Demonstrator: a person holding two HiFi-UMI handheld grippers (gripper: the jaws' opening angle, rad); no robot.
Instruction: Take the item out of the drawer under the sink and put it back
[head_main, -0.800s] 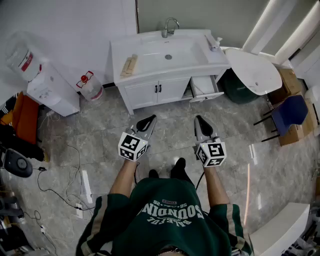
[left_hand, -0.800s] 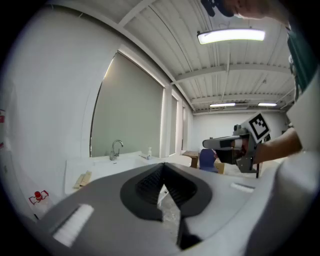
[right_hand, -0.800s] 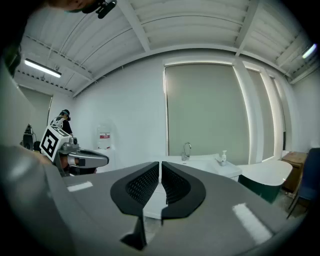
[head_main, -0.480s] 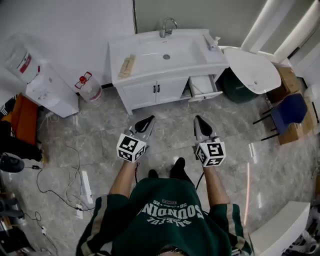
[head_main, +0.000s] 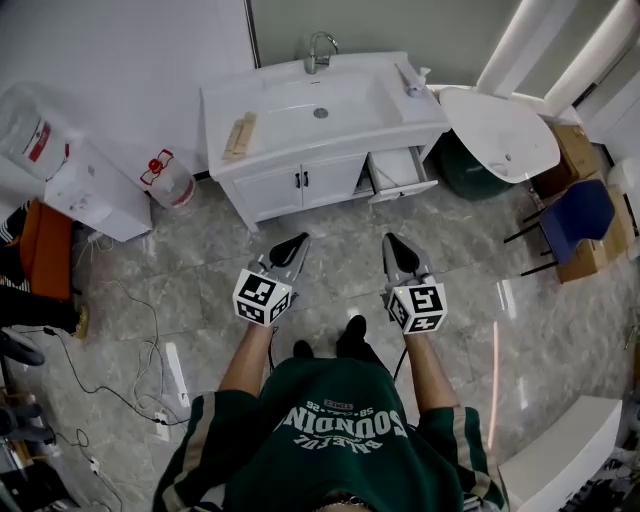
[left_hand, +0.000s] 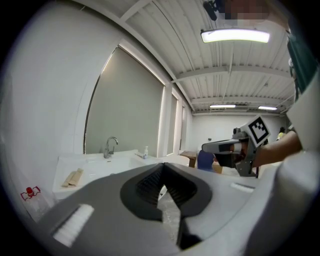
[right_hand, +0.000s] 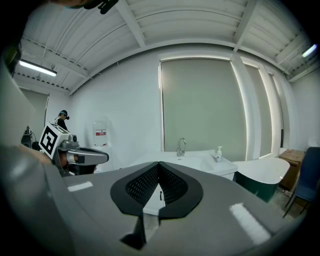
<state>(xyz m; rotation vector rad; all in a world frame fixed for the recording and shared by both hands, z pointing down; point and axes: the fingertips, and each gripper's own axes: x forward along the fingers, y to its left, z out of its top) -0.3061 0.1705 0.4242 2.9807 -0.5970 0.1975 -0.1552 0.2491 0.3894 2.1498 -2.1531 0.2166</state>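
The white sink vanity (head_main: 290, 120) stands against the far wall, a few steps ahead of me. Its drawer (head_main: 397, 168) at the cabinet's right end is pulled open; I cannot make out what lies inside. My left gripper (head_main: 299, 239) and right gripper (head_main: 389, 241) are held side by side at waist height over the floor, pointing toward the vanity and well short of it. Both are shut with nothing between the jaws. The left gripper view shows its closed tips (left_hand: 162, 167) and the vanity (left_hand: 100, 162) beyond. The right gripper's tips (right_hand: 159, 165) are closed too.
A water dispenser (head_main: 80, 175) and a water jug (head_main: 165, 180) stand left of the vanity. A white tub-like piece (head_main: 500, 135), a blue chair (head_main: 578, 222) and cardboard boxes (head_main: 575, 150) are at the right. Cables (head_main: 120, 340) run over the floor at the left.
The head view has shifted, so the vanity sits a little further left and higher. Both grippers keep the same shut pose side by side.
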